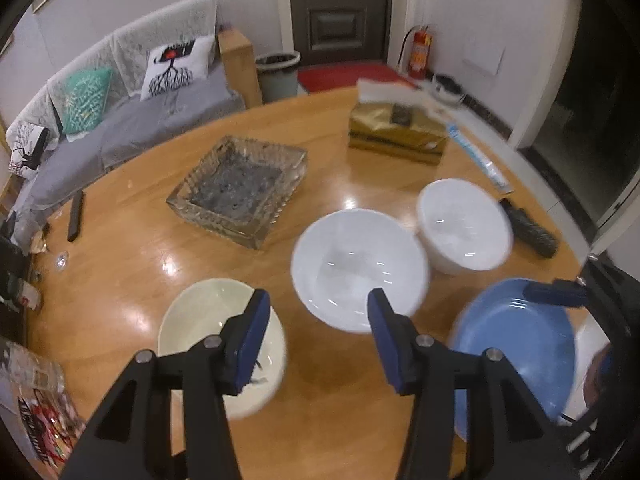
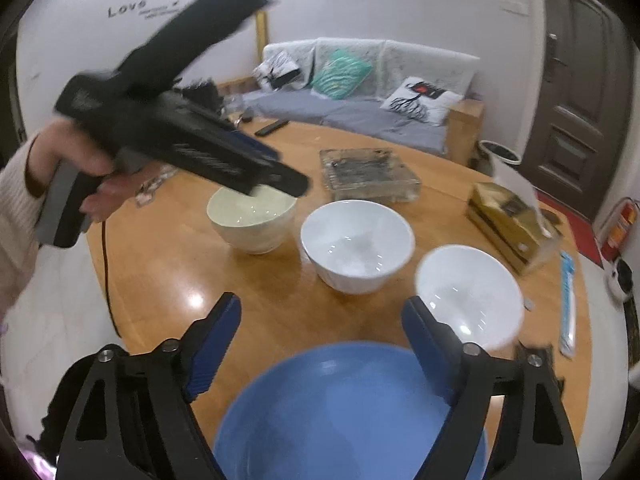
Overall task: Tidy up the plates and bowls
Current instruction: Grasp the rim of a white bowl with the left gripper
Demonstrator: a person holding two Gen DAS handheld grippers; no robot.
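A round wooden bench fills my view, a grey sofa behind it. On it I see a cream bowl, two white bowls and a blue plate in a rough row. My left gripper hangs spread and empty between the cream bowl and the nearer white one. My right gripper is spread, empty, above the blue plate.

Three white bowls, one blue plate, one glass ashtray, one tissue box
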